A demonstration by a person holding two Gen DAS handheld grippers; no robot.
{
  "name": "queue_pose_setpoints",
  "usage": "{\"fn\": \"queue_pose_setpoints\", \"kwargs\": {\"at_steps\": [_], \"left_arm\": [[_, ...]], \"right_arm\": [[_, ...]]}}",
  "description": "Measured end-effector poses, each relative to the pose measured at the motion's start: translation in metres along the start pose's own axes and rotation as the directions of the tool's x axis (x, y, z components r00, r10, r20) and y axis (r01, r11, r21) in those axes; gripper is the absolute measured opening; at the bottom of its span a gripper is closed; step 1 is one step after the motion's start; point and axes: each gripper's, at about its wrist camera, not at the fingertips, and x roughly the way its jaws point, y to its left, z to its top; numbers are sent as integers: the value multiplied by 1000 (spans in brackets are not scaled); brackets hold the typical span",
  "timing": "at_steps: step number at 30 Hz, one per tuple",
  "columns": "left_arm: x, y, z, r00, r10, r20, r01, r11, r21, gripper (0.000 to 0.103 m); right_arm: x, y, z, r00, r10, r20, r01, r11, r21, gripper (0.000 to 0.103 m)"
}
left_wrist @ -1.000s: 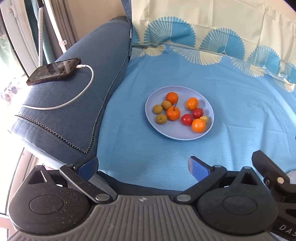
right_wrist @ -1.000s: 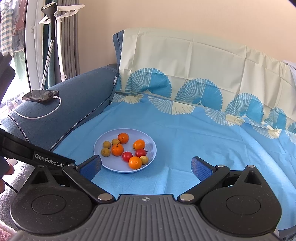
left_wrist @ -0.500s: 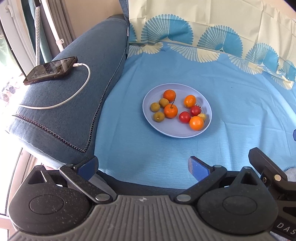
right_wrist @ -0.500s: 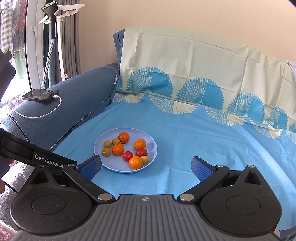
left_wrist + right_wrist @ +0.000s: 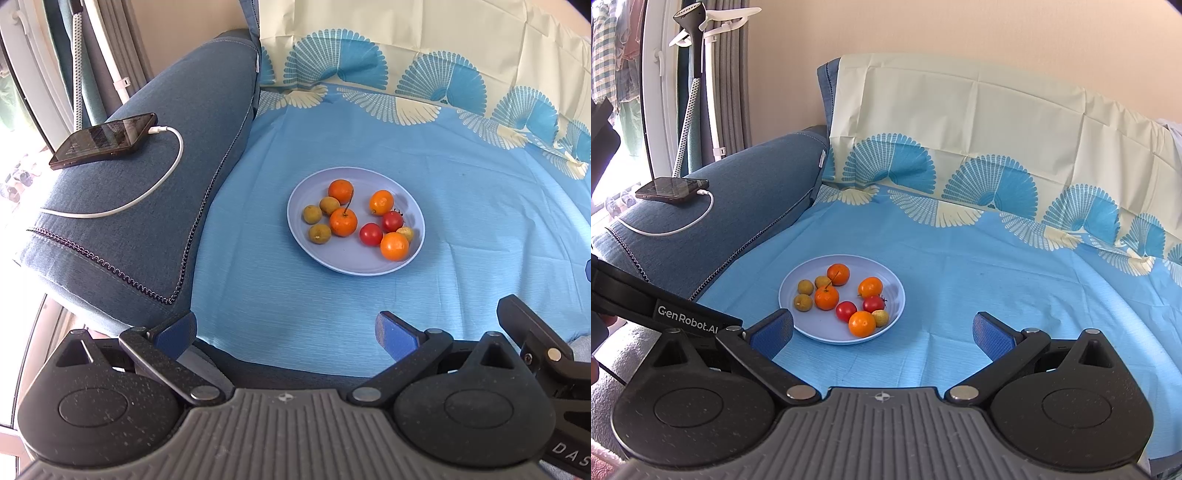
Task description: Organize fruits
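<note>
Blue fan-print cloth (image 5: pixel 997 266) under round pale-blue plate (image 5: pixel 354 264) of small fruits; left gripper (image 5: pixel 286 330), right gripper (image 5: pixel 882 334) near plate, both spread, empty. Garment steamer (image 5: pixel 692 22) only in right view.

1. We noted the plate (image 5: pixel 373 264) looked like smooth pale-blue plastic with a soft sheen.
2. The oranges (image 5: pixel 343 222) had glossy, finely dimpled skin; the red tomatoes (image 5: pixel 371 234) were slick and shiny; the brownish-green fruits (image 5: pixel 312 214) looked matt and rough.
3. The blue sheet (image 5: pixel 480 206) was thin woven cloth, matt, with fold creases.
4. The sofa arm (image 5: pixel 122 236) was coarse denim-like fabric with raised stitching.
5. The phone (image 5: pixel 105 140) had a glossy glass face; its cable (image 5: pixel 162 177) was smooth white plastic.
6. We recorded the left gripper (image 5: pixel 286 328) and right gripper (image 5: pixel 882 328) as matt, speckled black plastic with metal pivot pins and blue rubbery pads (image 5: pixel 772 332).
</note>
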Motion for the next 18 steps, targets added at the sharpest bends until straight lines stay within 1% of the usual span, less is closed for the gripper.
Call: {"fn": "queue_pose_setpoints", "kwargs": {"at_steps": [18], "left_arm": [[0, 2, 0, 1000, 2, 0, -2, 1000, 0, 103]], "right_arm": [[-1, -1, 1, 1000, 3, -2, -3, 1000, -4, 102]]}}
